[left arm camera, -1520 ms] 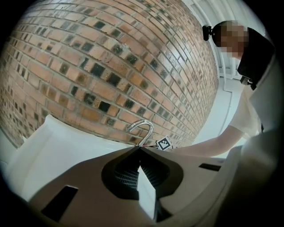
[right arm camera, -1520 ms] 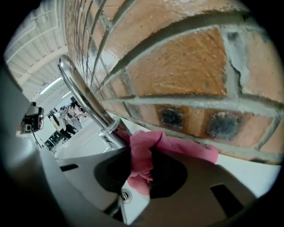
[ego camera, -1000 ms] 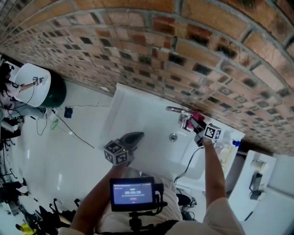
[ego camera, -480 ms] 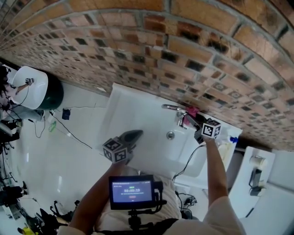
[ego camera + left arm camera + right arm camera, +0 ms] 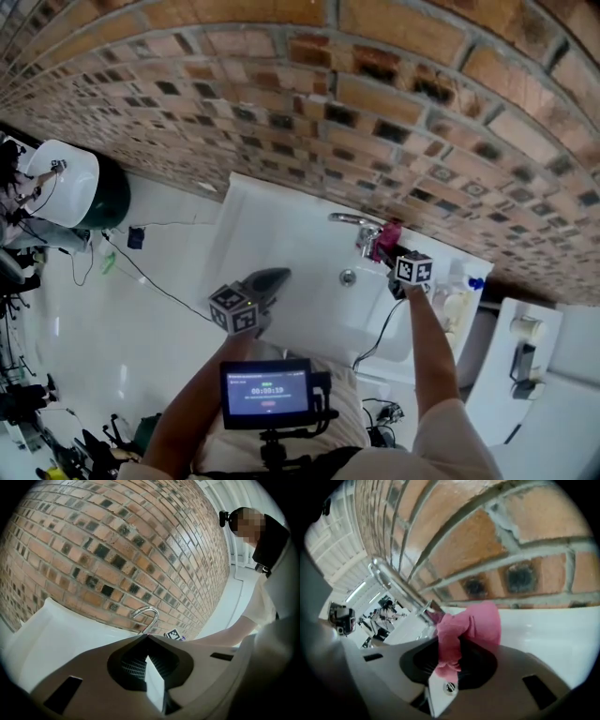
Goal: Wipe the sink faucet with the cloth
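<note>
The chrome faucet [image 5: 354,222] stands at the back rim of the white sink [image 5: 272,220], against the brick wall. My right gripper [image 5: 387,247] is shut on the pink cloth [image 5: 388,232] and holds it against the right side of the faucet's base. In the right gripper view the pink cloth [image 5: 465,629] bunches out of the gripper [image 5: 446,641], with the faucet's spout [image 5: 392,584] just beyond it. My left gripper [image 5: 279,275] hovers over the sink's front part, shut and empty. In the left gripper view its tips [image 5: 146,636] meet below the arched faucet [image 5: 146,613].
A clear bottle with a blue cap [image 5: 458,298] stands on the sink's right end, close to my right hand. The brick wall [image 5: 375,112] is directly behind the faucet. A white fixture [image 5: 536,349] sits to the right, and a dark bin [image 5: 111,192] to the far left.
My right gripper has shifted a little left and down with the cloth, closer to the faucet's base. The left gripper has stayed where it was.
</note>
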A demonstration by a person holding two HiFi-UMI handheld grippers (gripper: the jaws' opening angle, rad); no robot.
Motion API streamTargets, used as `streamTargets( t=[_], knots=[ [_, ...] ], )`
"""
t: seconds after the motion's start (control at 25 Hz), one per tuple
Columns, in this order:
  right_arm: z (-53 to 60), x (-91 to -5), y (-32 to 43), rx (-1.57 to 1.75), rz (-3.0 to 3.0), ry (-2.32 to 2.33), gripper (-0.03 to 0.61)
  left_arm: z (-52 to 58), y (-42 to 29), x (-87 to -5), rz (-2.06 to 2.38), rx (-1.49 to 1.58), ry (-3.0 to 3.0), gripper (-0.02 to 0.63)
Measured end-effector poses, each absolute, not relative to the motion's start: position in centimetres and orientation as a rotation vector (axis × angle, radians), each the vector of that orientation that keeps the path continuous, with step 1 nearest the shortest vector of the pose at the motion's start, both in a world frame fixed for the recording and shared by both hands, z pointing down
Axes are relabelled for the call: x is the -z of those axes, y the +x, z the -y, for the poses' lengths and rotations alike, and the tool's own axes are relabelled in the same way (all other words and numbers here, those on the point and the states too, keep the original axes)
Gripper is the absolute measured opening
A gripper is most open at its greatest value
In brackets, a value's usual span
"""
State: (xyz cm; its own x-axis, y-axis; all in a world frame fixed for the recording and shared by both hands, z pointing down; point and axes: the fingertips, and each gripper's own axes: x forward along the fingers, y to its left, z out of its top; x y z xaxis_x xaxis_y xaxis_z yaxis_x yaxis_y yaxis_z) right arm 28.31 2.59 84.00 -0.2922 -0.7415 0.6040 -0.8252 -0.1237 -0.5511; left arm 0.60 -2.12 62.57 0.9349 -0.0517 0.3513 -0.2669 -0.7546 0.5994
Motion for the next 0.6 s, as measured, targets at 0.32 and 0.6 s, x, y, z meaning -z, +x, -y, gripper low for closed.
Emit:
streamTargets(
  t=[0.32, 0.6],
  knots=[
    [-1.3, -80.2, 28.8, -1.470, 2.109, 1.912, 0.095, 1.7, 0.1, -63.2, 0.220, -0.415, 2.381, 0.006],
    [-0.5, -79.3, 30.1, -1.163, 1.955, 1.809, 0.097, 1.9, 0.3, -63.1, 0.202, -0.403, 2.388, 0.006]
  ],
)
